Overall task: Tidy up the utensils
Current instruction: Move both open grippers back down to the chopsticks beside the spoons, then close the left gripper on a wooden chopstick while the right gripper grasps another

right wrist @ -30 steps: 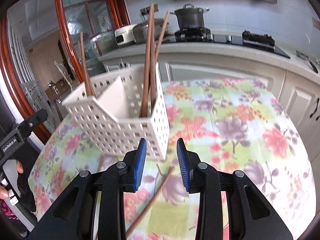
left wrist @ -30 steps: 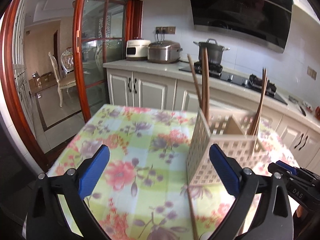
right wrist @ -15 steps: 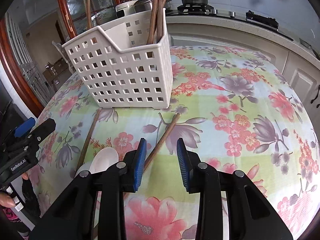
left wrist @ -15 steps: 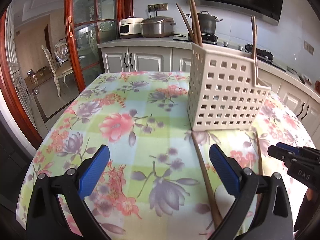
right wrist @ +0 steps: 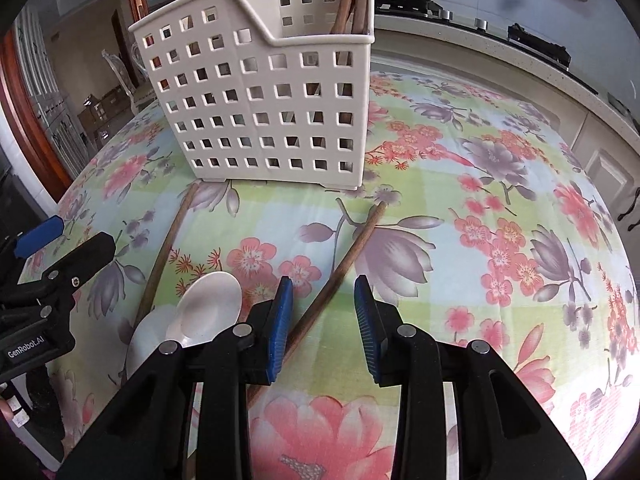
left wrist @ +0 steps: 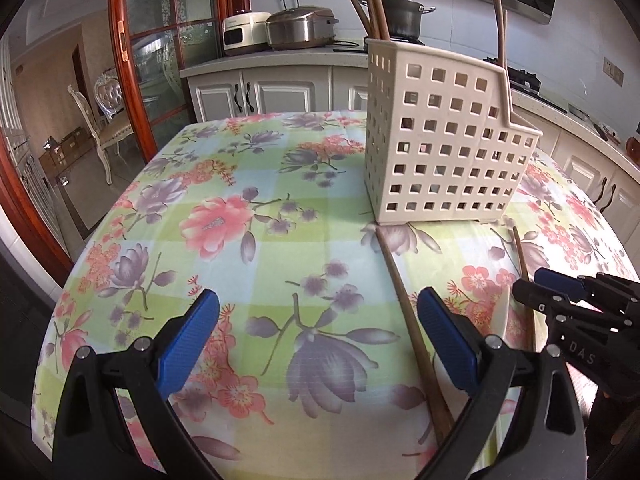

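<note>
Both grippers have descended toward the floral-clothed counter (right wrist: 500, 208) before the white perforated plastic basket (right wrist: 264, 96). Left gripper (left wrist: 318, 338) wide open, empty; right gripper (right wrist: 322, 328) partly open, empty, above a brown wooden chopstick (right wrist: 340, 268).

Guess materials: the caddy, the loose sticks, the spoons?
Caddy: likely moulded plastic, matte cream, square-hole grid. Chopsticks: probably wood, dull brown with faint grain. Spoons: ceramic or melamine, white and glossy; can't tell which.

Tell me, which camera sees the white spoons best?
The right wrist view. There the white spoons lie in plain sight on the flowery tablecloth, bowls facing up, between two loose chopsticks. The left wrist view shows only a thin white sliver of them beside the right gripper.
</note>
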